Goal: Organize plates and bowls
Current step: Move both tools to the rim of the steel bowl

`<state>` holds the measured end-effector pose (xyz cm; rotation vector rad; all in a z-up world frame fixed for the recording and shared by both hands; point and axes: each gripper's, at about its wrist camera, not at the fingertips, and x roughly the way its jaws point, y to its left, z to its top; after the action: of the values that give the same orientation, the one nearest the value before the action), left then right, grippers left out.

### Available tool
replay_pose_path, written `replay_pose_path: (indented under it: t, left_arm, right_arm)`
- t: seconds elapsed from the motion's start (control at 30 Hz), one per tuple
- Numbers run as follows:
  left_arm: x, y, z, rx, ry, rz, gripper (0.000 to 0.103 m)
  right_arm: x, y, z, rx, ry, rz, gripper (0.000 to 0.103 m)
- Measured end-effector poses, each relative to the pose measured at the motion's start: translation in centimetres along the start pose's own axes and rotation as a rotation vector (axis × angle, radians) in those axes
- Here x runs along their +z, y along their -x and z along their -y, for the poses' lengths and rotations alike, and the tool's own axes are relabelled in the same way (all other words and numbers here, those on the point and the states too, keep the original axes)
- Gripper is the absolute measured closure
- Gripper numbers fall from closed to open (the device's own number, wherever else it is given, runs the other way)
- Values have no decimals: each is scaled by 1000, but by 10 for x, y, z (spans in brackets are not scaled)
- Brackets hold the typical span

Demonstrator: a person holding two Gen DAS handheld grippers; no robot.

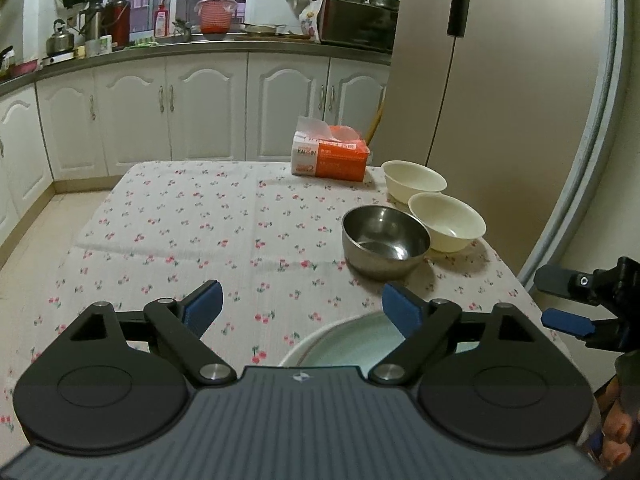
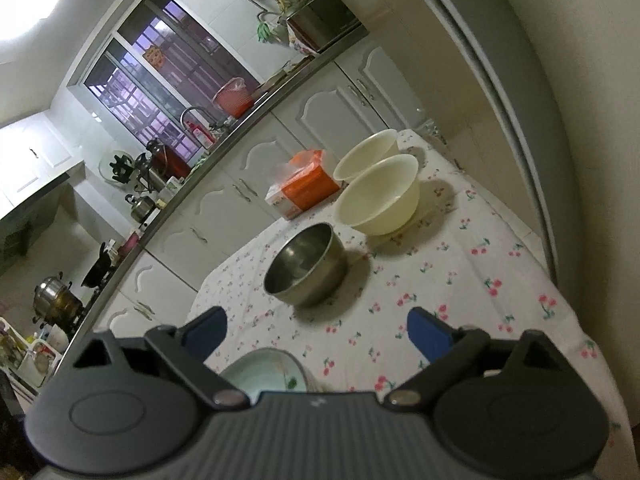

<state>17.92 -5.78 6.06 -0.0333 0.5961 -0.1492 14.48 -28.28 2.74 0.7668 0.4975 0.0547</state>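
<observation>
Bowls sit grouped at our 1 o'clock, steel bowl before 2 cream bowls, seemingly for stacking, plate near at 6, while our left gripper and right gripper gape empty.

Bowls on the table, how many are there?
3: a steel bowl mid-table, and two cream bowls, one just beside it, one behind by the tissue box. None looks hidden.
</observation>
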Motion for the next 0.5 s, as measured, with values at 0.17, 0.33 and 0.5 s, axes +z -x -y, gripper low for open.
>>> replay_pose_path:
  t: [0.17, 0.33, 0.5]
  left_arm:
    - [14, -20, 4, -1, -13, -17, 0]
    - [30, -48, 7, -6, -31, -39, 0]
    - [47, -78, 10, -14, -36, -45, 0]
  right_arm:
    - [12, -14, -4, 2, 35, -3, 12]
    - [23, -33, -3, -1, 45, -15, 18]
    - [30, -54, 2, 14, 17, -44, 22]
